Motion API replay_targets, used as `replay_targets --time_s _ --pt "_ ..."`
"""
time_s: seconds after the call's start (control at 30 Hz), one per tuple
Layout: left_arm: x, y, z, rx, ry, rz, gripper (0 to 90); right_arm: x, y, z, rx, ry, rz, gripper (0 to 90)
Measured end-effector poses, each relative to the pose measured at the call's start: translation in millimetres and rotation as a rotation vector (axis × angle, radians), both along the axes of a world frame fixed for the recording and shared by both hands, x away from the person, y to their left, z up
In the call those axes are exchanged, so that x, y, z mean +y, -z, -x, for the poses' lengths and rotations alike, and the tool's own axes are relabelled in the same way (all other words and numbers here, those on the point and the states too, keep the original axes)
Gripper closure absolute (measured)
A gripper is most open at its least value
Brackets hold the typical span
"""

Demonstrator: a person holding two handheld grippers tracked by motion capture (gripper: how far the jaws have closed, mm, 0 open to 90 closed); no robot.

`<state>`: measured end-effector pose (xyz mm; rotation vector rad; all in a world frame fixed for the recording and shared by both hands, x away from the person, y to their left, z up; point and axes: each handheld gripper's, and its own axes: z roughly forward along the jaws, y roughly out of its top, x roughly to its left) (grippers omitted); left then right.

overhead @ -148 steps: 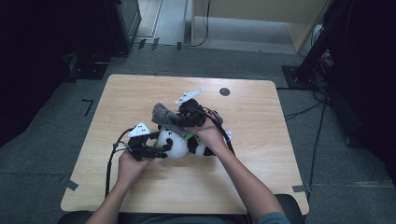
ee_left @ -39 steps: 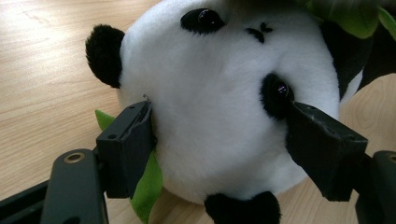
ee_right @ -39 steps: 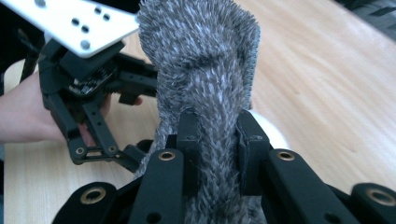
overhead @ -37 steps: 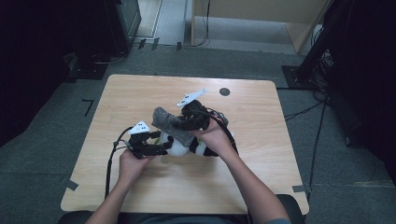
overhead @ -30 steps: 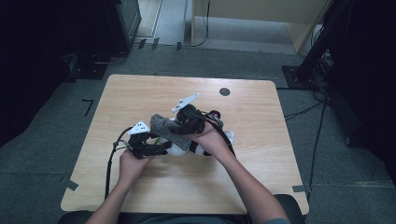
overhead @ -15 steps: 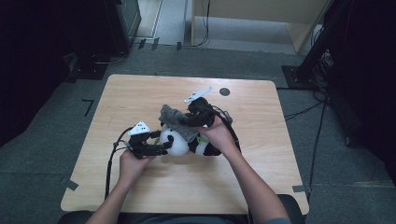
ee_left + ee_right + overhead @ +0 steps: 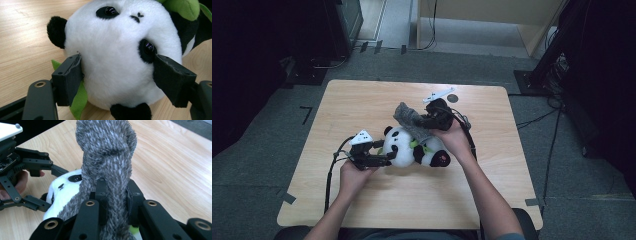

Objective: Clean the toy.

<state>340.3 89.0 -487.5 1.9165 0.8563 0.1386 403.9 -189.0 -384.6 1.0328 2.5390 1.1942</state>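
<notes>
The left hand-held gripper [image 7: 384, 159] is clamped on the head of a black-and-white plush panda toy [image 7: 412, 150], its two black pads pressed into the white fur on either side of the face, one just below an eye. The panda lies on the pale wooden worktop [image 7: 377, 102], stretching away from this gripper toward the right one. The right hand-held gripper [image 7: 424, 121], just above the panda's body, has its jaws together on a grey fuzzy knitted sock [image 7: 411, 121], which rises from between them and drapes down over the panda. Green fabric leaves [image 7: 78, 100] sit beside the left pad.
</notes>
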Motion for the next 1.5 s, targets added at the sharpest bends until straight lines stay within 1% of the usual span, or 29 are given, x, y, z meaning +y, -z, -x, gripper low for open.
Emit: replay_targets --time_s 0.07,0.1,0.13,0.2,0.23,0.27,0.3,0.33,0.37,0.4,0.53,0.57,0.6,0.63,0.67,0.7,0.73,0.8,0.87,0.93,0.97,1.07,1.1,1.17,1.23,1.3,1.37,1.5 --pt "0.1 0.0 -0.1 0.0 0.001 -0.001 24.7 -3.7 -3.8 1.0 -0.006 0.008 -0.021 76.8" --pt "0.1 0.1 -0.1 0.0 0.001 0.0 24.7 -7.3 -10.4 2.6 -0.018 0.013 -0.032 76.8" --pt "0.1 0.1 -0.1 0.001 0.001 0.0 24.7 -7.3 -10.4 2.6 -0.018 0.013 -0.032 76.8" --pt "-0.1 0.1 -0.1 0.003 -0.001 0.003 24.6 -11.4 -18.5 5.6 -0.045 0.019 -0.042 76.8" --pt "-0.2 0.2 -0.1 0.003 -0.002 0.004 24.6 -15.1 -25.1 8.3 -0.057 0.027 -0.055 76.8" --pt "-0.1 0.1 -0.1 0.004 -0.002 0.004 24.6 -22.8 -34.2 12.1 -0.092 0.039 -0.064 76.8" --pt "-0.2 -0.1 -0.1 0.005 -0.002 0.003 24.6 -22.8 -34.2 12.1 -0.092 0.039 -0.064 76.8" --pt "-0.2 -0.3 -0.3 0.007 -0.002 0.002 24.5 -27.2 -37.8 14.2 -0.102 0.049 -0.067 76.8" --pt "-0.1 -0.6 -0.5 0.01 -0.001 0.001 24.5 -37.0 -42.1 17.2 -0.118 0.074 -0.078 76.7" --pt "-0.2 -0.9 -0.7 0.012 -0.001 0.0 24.5 -37.0 -42.1 17.2 -0.118 0.074 -0.078 76.7" --pt "-0.6 -2.1 -1.7 0.017 0.003 -0.003 24.5 -56.3 -44.0 21.3 -0.135 0.116 -0.081 76.5" --pt "-0.4 -2.0 -1.9 0.017 0.005 -0.003 24.4 -65.4 -43.7 23.9 -0.136 0.14 -0.078 76.5" --pt "-0.3 -1.7 -2.2 0.02 0.005 0.0 24.2 -70.0 -42.7 24.3 -0.147 0.148 -0.074 76.5" --pt "-0.1 -1.4 -2.4 0.021 0.005 0.0 24.2 -70.0 -42.7 24.3 -0.147 0.148 -0.074 76.5" --pt "0.0 -1.4 -2.5 0.02 0.006 0.0 23.9 -78.1 -39.6 25.8 -0.155 0.173 -0.055 76.4" --pt "0.0 -1.4 -2.5 0.019 0.006 0.0 23.8 -81.8 -36.9 26.0 -0.157 0.182 -0.05 76.4" --pt "-0.1 -1.4 -2.6 0.019 0.006 0.002 23.8 -81.8 -36.9 26.0 -0.157 0.182 -0.05 76.4" --pt "0.1 -1.3 -2.9 0.017 0.007 -0.002 23.7 -88.4 -31.5 25.5 -0.154 0.2 -0.043 76.3" --pt "0.1 -1.1 -3.1 0.015 0.006 0.0 23.5 -92.5 -26.4 24.5 -0.139 0.209 -0.05 76.2" --pt "0.0 -1.0 -3.2 0.015 0.005 0.001 23.3 -92.4 -21.3 24.4 -0.136 0.206 -0.045 75.9" --pt "-0.1 -1.1 -3.3 0.015 0.005 0.001 23.3 -91.1 -19.1 24.9 -0.127 0.204 -0.041 75.7" --pt "-0.5 -1.8 -3.6 0.01 0.007 -0.006 23.0 -85.5 -14.2 25.5 -0.108 0.189 -0.01 75.3" --pt "-0.8 -2.1 -4.1 0.011 0.006 -0.008 22.9 -83.4 -10.2 27.9 -0.126 0.177 -0.012 75.4" --pt "-0.9 -2.3 -4.3 0.009 0.006 -0.009 22.8 -82.6 -8.0 28.3 -0.126 0.175 -0.004 75.4" --pt "-1.2 -2.5 -4.5 0.008 0.004 -0.009 22.7 -82.4 -4.0 28.7 -0.112 0.18 0.005 75.5" --pt "-1.4 -2.7 -4.7 0.008 0.004 -0.01 22.6 -86.5 0.0 28.8 -0.092 0.192 -0.003 75.3" --pt "-1.3 -2.8 -5.0 0.004 0.008 -0.015 22.5 -88.7 0.9 29.7 -0.097 0.196 -0.01 75.3" --pt "-1.5 -2.8 -5.1 0.006 0.007 -0.013 22.3 -100.2 5.2 31.1 -0.075 0.221 -0.015 75.3"
